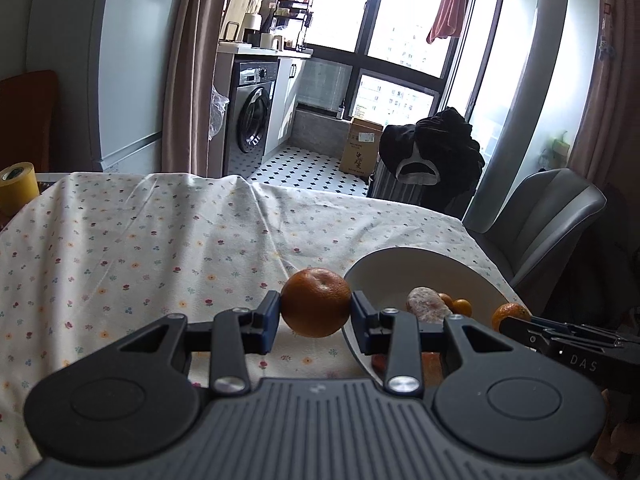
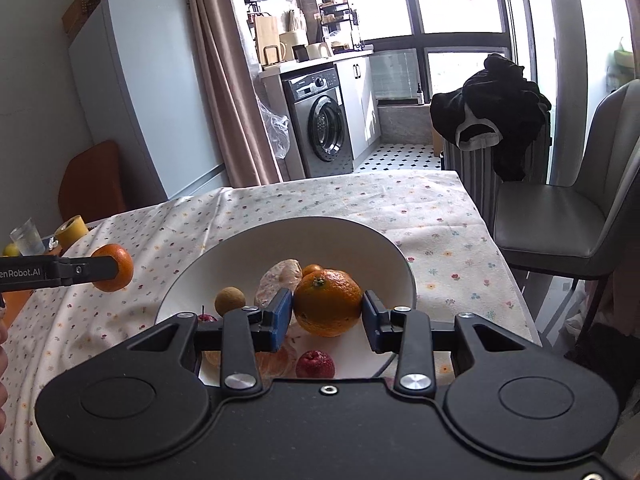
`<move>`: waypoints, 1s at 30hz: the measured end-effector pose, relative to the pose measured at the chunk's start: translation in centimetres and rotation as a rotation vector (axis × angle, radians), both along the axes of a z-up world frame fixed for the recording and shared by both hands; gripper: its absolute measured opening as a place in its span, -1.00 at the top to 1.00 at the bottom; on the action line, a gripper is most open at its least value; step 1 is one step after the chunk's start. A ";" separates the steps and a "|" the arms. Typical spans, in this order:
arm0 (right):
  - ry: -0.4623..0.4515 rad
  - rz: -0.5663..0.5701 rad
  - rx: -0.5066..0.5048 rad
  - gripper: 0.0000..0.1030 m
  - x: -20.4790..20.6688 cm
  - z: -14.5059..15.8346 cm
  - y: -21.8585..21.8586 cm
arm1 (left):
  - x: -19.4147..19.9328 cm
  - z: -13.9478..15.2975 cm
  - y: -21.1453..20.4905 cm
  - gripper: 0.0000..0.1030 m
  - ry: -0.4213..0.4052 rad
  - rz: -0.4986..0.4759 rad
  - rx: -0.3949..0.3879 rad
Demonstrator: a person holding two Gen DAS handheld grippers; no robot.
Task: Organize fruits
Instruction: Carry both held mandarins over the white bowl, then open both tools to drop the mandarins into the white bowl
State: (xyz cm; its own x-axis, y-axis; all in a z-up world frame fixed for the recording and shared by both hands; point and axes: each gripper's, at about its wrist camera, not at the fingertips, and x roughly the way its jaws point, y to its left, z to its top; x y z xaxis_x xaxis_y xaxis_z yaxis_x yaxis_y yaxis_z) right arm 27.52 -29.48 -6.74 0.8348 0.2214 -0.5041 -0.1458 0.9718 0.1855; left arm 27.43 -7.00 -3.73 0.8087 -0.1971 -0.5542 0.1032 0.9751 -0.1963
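Both tools grip oranges (bowl (image 2: 240,248) beside, tape (image 1: 16,186) far).

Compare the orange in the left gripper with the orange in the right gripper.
The left gripper's orange hangs over the tablecloth, outside the white bowl; the right gripper's orange hangs over the bowl. The left orange looks deeper orange; the right one yellower, its green stem scar showing. Both are whole, unpeeled and clamped.

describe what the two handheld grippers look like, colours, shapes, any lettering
Both are black. Each has a ribbed plate between two round housings, angular link arms with silver bolts, and blue pads on the fingers. The left gripper shows white "enRobot.AI" lettering on its side in the right wrist view; the right gripper shows "DAS".
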 end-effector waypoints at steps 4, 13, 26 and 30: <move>0.013 0.002 -0.001 0.25 0.2 -0.6 -0.2 | 0.1 -0.2 -0.6 0.29 0.005 -0.013 0.007; -0.012 0.004 0.049 0.20 -0.2 -0.2 -0.9 | 1.3 -0.5 -2.5 0.29 0.012 -0.048 0.027; -0.004 0.038 0.074 0.11 -0.1 -0.7 -0.5 | 4.0 -1.5 -5.2 0.29 0.037 -0.085 0.061; -0.003 0.049 0.080 0.10 0.0 -0.7 -0.4 | 4.8 -2.0 -5.9 0.29 0.050 -0.096 0.062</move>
